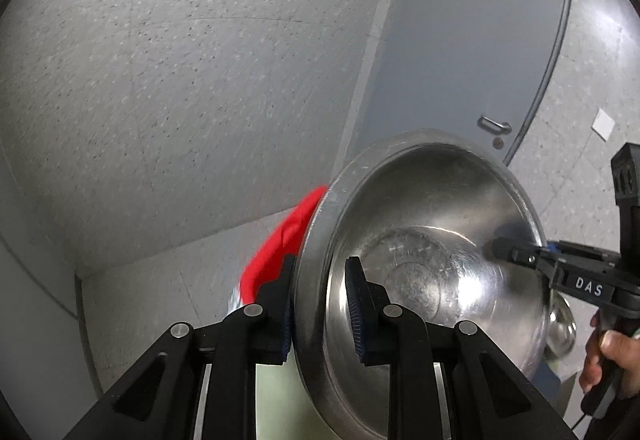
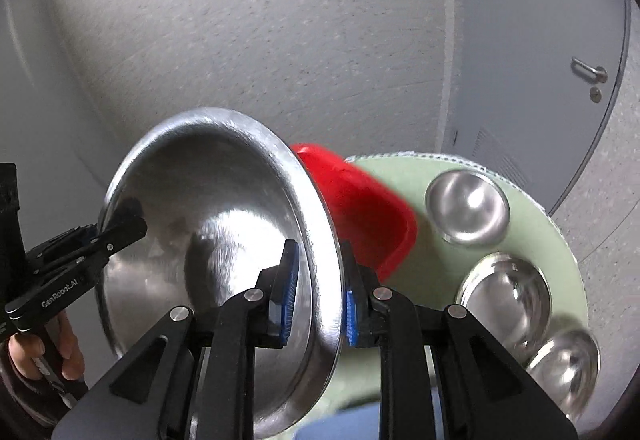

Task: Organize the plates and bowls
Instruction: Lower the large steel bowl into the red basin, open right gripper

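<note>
While both of my grippers clamp it, one big steel bowl hangs tilted above the round pale green table. My left gripper has its pads closed on the bowl's rim at one side, one finger inside and one outside; my right gripper pinches the opposite rim the same way.

Behind the bowl I count one red tray, sitting toward the table's far edge.

My right wrist view shows what the left barely does: three smaller steel bowls, one near the far right edge, one along the right edge and one nearest me, all resting apart from the tray. From the left wrist I catch only a sliver of one small bowl past the big bowl's rim.

Each view shows the other gripper and one hand on its handle. One grey door stands beyond.
</note>
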Action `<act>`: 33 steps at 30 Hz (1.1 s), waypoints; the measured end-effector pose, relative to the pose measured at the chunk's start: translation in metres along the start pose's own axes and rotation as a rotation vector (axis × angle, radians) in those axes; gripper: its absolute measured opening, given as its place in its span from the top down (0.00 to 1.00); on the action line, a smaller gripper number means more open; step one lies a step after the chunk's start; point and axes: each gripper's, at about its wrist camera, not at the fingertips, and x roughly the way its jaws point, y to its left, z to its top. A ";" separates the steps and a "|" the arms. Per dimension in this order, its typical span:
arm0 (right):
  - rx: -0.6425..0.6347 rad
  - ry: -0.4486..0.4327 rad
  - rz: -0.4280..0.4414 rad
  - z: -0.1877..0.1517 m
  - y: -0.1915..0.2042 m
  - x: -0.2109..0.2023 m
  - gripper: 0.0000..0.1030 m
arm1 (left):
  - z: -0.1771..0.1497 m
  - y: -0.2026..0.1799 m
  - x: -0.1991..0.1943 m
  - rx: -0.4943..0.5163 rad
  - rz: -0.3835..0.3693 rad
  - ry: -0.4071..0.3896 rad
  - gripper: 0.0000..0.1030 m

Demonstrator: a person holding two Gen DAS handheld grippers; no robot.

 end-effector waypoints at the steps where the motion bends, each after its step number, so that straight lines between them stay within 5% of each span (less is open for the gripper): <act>1: 0.011 0.003 -0.003 0.005 -0.004 0.007 0.81 | 0.005 0.003 0.010 0.003 0.000 0.001 0.81; 11: 0.112 0.122 -0.038 0.019 -0.031 0.080 0.81 | 0.017 0.015 0.137 0.038 0.014 0.134 0.81; 22: 0.062 0.221 -0.119 0.017 -0.015 0.128 0.76 | 0.029 0.017 0.219 0.047 0.048 0.217 0.80; 28: 0.052 0.208 -0.107 0.021 -0.013 0.131 0.61 | 0.029 -0.007 0.204 0.056 0.037 0.225 0.66; 33: 0.018 0.163 -0.084 0.019 -0.009 0.122 0.35 | 0.018 -0.024 0.196 0.062 0.044 0.215 0.38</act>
